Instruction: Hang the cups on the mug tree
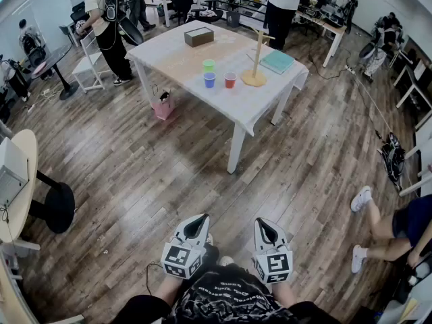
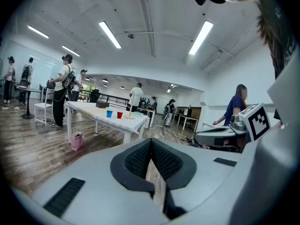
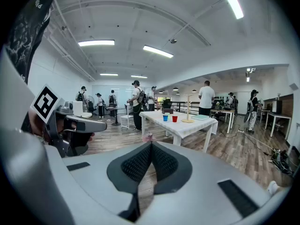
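Observation:
A white table (image 1: 202, 66) stands across the room, far from me. On it are a green cup (image 1: 208, 65), a blue cup (image 1: 210, 79) and a red cup (image 1: 230, 79), beside a wooden mug tree (image 1: 256, 59) with bare pegs. My left gripper (image 1: 200, 223) and right gripper (image 1: 262, 227) are held close to my body at the bottom of the head view, both shut and empty. In the left gripper view the blue cup (image 2: 109, 113), red cup (image 2: 119, 115) and mug tree (image 2: 129, 110) show small and distant. The right gripper view shows the cups (image 3: 169, 118) and the tree (image 3: 188, 109) too.
A brown box (image 1: 198, 36) and a teal book (image 1: 277, 61) lie on the table; a pink bag (image 1: 163, 106) sits by its leg. Several people stand around the room. A round table (image 1: 20, 181) is at my left, a seated person's legs (image 1: 378, 228) at my right. Wooden floor lies between.

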The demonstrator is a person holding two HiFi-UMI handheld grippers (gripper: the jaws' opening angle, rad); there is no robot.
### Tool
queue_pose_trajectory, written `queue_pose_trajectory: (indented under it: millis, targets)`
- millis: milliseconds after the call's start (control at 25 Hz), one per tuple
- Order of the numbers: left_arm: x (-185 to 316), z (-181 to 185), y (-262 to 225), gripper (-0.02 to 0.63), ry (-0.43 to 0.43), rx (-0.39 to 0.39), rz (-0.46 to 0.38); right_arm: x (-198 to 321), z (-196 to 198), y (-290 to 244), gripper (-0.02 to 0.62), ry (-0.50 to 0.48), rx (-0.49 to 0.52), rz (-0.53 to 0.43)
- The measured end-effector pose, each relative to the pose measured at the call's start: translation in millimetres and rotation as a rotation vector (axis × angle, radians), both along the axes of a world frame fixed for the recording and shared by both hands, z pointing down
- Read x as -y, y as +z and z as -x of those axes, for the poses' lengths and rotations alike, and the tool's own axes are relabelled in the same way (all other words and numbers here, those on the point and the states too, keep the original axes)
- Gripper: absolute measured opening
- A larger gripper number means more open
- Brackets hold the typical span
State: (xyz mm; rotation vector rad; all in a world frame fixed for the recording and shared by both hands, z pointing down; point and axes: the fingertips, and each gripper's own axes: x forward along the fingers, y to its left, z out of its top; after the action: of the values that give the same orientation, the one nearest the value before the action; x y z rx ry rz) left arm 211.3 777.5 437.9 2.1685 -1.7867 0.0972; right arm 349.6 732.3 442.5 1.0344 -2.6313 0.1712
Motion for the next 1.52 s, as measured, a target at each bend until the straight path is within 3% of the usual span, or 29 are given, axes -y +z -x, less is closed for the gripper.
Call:
queue_pose_trajectory:
  millis: [400,1080,1520]
  targets:
    - [27.8,28.0,3.9,0.02,0.026,0.001,0.005,26.1,25.7,3.3,0.006,0.041,-0.006,0.004]
    - [122.0,108.4,10.3,0.02,0.108,0.002,-0.008,111.3,90.5,7.6,0.009,0.199,0.052,0.004]
    - [162.6,137.1,16.6,0.02,0.051,0.007,0.001,157.6,110.0,17.8,0.009,0.18,0.078,0.043]
